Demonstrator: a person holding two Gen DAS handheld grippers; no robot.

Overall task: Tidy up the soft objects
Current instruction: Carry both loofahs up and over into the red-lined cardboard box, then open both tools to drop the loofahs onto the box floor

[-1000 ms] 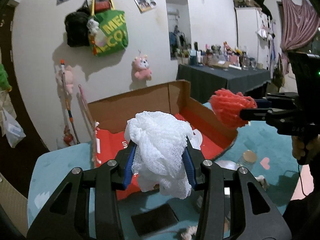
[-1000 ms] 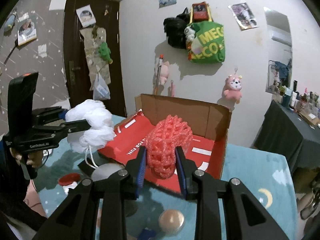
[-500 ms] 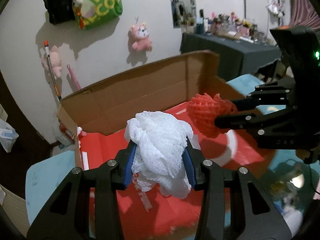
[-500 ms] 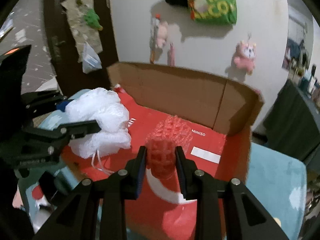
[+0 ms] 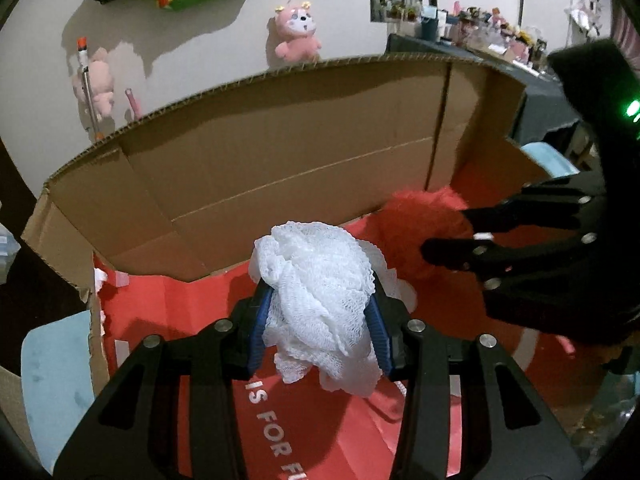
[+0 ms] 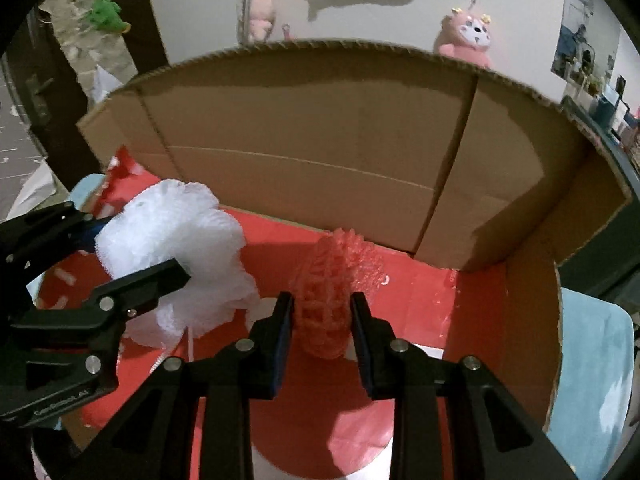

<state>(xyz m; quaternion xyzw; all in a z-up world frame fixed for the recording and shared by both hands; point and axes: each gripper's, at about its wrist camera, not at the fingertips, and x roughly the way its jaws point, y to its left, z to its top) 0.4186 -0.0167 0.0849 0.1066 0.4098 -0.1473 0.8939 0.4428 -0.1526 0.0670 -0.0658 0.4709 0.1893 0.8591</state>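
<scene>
My left gripper (image 5: 318,322) is shut on a white mesh bath puff (image 5: 320,292) and holds it inside an open cardboard box (image 5: 280,152) with a red floor. My right gripper (image 6: 322,314) is shut on a red mesh bath puff (image 6: 332,292), also inside the box, near its back right corner. In the left wrist view the red puff (image 5: 420,232) and the right gripper (image 5: 444,240) sit to the right of the white puff. In the right wrist view the white puff (image 6: 180,248) and the left gripper (image 6: 140,256) are on the left.
The box's tall back wall (image 6: 320,140) stands close ahead of both grippers, with a side flap (image 6: 560,200) at the right. The box lies on a light blue table cover (image 6: 592,380). Pink plush toys (image 5: 298,34) hang on the wall behind.
Both grippers have moved forward and down into the box, each with its puff held. The box wall now fills most of both views.
</scene>
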